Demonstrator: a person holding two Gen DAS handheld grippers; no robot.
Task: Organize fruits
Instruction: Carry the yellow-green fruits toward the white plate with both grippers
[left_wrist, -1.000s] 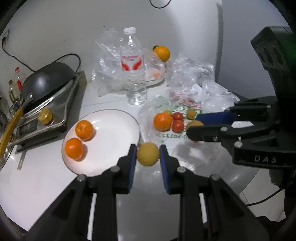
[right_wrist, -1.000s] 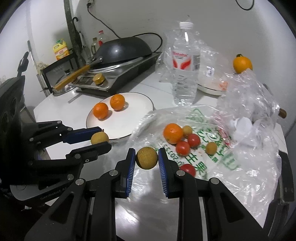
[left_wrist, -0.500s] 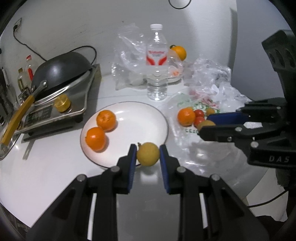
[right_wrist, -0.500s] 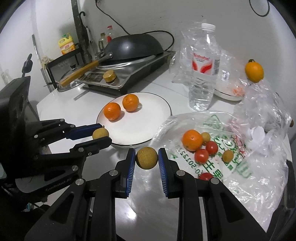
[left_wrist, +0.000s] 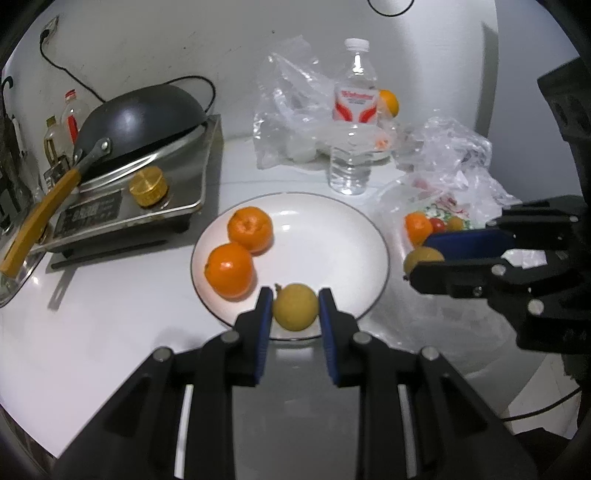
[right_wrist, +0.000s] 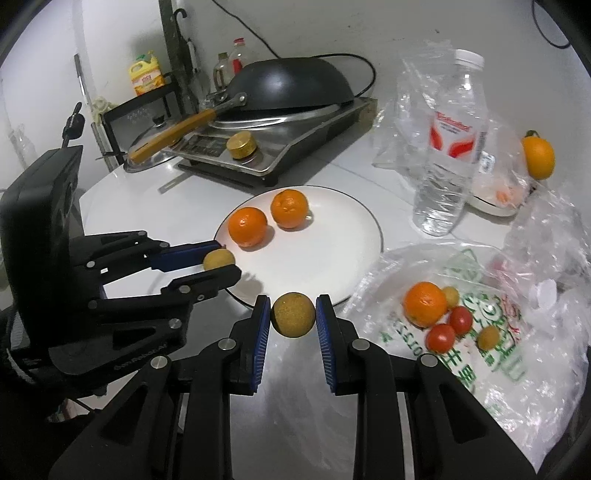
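Two oranges (left_wrist: 240, 254) sit on your plate (left_wrist: 351, 229), each tool (left_wrist: 295, 306) (right_wrist: 293, 314) grips a yellow fruit (left_wrist: 295, 312) (right_wrist: 293, 314), and several fruits wait on the bag (right_wrist: 498, 314).

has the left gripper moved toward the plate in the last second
Yes. The left gripper, shut on a yellow fruit, has gone from beside the white plate to over its near rim, closer to the two oranges.
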